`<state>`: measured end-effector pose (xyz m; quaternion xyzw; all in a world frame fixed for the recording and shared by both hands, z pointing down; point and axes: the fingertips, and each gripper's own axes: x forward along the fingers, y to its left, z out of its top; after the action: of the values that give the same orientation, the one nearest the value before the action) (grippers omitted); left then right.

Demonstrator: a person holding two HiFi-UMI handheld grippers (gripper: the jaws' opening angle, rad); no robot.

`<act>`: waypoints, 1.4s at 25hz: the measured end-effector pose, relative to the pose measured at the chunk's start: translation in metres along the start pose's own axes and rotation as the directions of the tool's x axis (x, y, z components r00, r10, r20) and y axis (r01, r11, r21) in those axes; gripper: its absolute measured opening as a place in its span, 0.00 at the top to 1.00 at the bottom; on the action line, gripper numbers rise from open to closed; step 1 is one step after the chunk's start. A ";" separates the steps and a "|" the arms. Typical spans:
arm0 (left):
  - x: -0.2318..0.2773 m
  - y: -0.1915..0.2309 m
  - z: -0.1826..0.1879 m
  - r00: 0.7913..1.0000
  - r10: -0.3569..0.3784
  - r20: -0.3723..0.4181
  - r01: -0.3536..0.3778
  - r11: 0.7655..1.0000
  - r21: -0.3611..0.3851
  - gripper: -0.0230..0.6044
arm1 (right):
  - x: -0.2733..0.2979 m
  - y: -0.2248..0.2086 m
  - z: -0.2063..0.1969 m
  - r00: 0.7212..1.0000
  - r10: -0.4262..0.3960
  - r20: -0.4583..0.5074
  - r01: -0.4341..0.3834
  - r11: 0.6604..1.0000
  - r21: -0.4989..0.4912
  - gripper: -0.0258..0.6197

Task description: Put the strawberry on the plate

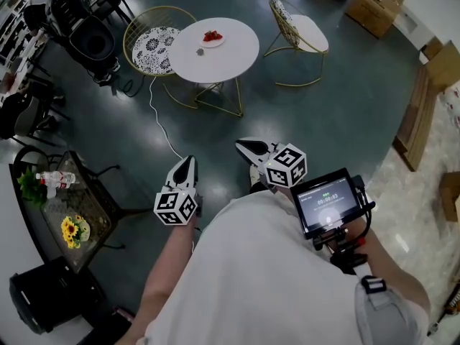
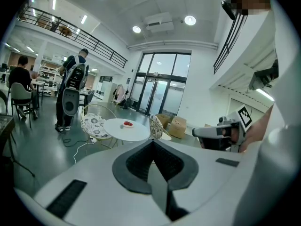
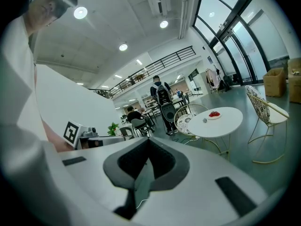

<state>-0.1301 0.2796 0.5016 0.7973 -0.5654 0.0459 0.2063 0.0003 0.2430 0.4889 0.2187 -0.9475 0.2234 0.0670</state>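
Note:
A round white table (image 1: 223, 52) stands far ahead on the dark floor. On it sits a small white plate (image 1: 212, 39) with red strawberries (image 1: 213, 35), and a small grey object (image 1: 200, 52) lies next to it. The plate (image 2: 127, 124) also shows in the left gripper view, and the plate (image 3: 214, 115) shows again in the right gripper view. My left gripper (image 1: 185, 163) and right gripper (image 1: 248, 148) are held close to my body, far from the table. Both are shut with nothing between their jaws.
Two wire chairs (image 1: 154, 45) (image 1: 298, 31) flank the table. A white cable (image 1: 162, 124) runs across the floor. A glass side table (image 1: 75, 207) with flowers and a bottle stands at the left. Cardboard boxes (image 1: 374, 6) sit at the back right. A person with a backpack (image 2: 75, 86) stands further off.

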 end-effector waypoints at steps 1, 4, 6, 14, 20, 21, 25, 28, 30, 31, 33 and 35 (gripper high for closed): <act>0.001 0.000 0.000 1.000 0.000 -0.001 0.000 1.000 0.000 0.96 | 0.000 -0.001 0.000 1.000 -0.001 0.000 0.001 1.000 0.000 0.95; 0.002 0.000 -0.001 1.000 0.000 -0.003 0.000 1.000 -0.002 0.96 | 0.000 -0.002 -0.001 1.000 -0.004 -0.004 0.004 1.000 0.000 0.95; 0.001 0.001 -0.001 1.000 0.003 -0.004 -0.003 1.000 -0.003 0.96 | 0.000 -0.002 -0.002 1.000 -0.004 -0.007 0.004 1.000 0.000 0.95; -0.009 0.001 0.005 1.000 0.007 -0.003 -0.007 1.000 -0.003 0.96 | 0.003 0.007 0.005 1.000 0.003 -0.015 -0.003 1.000 0.000 0.95; 0.020 0.006 0.008 1.000 0.010 -0.024 -0.010 1.000 -0.004 0.96 | 0.019 -0.021 0.010 0.999 0.025 -0.029 -0.024 1.000 0.018 0.95; 0.025 0.008 0.008 1.000 0.015 -0.027 -0.015 1.000 -0.006 0.96 | 0.022 -0.027 0.011 0.999 0.029 -0.032 -0.028 0.999 0.022 0.95; 0.043 0.017 0.008 0.999 0.040 -0.030 -0.040 0.999 -0.016 0.96 | 0.035 -0.046 0.012 0.998 0.048 -0.046 -0.047 0.999 0.027 0.95; 0.048 0.022 0.009 0.998 0.049 -0.034 -0.050 0.999 -0.022 0.95 | 0.044 -0.053 0.015 0.997 0.062 -0.054 -0.061 0.998 0.028 0.95; 0.055 0.024 0.011 0.998 0.056 -0.037 -0.057 0.998 -0.026 0.95 | 0.049 -0.058 0.018 0.996 0.074 -0.057 -0.072 0.997 0.029 0.95; 0.059 0.025 0.012 0.997 0.059 -0.039 -0.060 0.998 -0.028 0.95 | 0.050 -0.062 0.020 0.995 0.080 -0.060 -0.078 0.996 0.030 0.95; 0.067 0.025 0.015 0.997 0.064 -0.042 -0.066 0.997 -0.029 0.96 | 0.053 -0.069 0.024 0.994 0.090 -0.065 -0.088 0.996 0.031 0.95; 0.076 0.025 0.018 0.997 0.069 -0.041 -0.070 0.997 -0.027 0.96 | 0.056 -0.077 0.027 0.993 0.096 -0.073 -0.094 0.995 0.031 0.95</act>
<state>-0.1292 0.1982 0.5156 0.7730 -0.5892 0.0608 0.2273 -0.0160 0.1478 0.5080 0.1656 -0.9506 0.2471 0.0886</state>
